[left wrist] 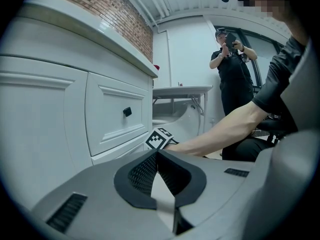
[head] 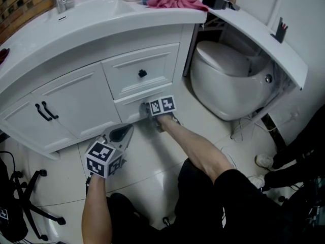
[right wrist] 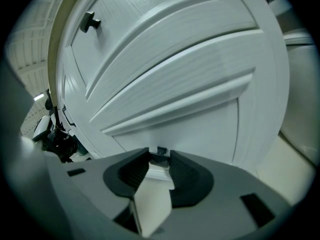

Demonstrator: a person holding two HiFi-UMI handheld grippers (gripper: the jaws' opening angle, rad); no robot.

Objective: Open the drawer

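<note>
A white vanity [head: 76,100] curves across the head view from 9 o'clock up to 1 o'clock. A pale tiled floor [head: 152,156] spreads below it. At 3 o'clock of the vanity stands a white toilet [head: 228,80] with its lid down. The vanity's top is a white surface [head: 101,19], and at its 1 o'clock end lies a crumpled pink towel [head: 175,0].

On the cabinet front, two doors carry a pair of black door handles [head: 45,111] at 9 o'clock. The upper drawer [head: 152,67] sits at 3 o'clock of those doors, with a black pull [head: 142,73] in its middle. The lower drawer [head: 129,107] lies directly at 6 o'clock of the upper one, narrower, and its front is flush with the cabinet.

The right gripper [head: 146,109] reaches that lower drawer from 4 o'clock on an outstretched bare forearm. In the right gripper view the drawer front [right wrist: 200,129] fills the frame, and the jaws are clamped on its small dark knob [right wrist: 161,151], one pad on each side.

The left gripper [head: 127,130] hangs over the floor at 7 o'clock of the right one, apart from the cabinet. In the left gripper view its jaws [left wrist: 157,153] meet at the tips with nothing between them. A person [left wrist: 232,74] in dark clothes stands in the background at 1 o'clock there.
</note>
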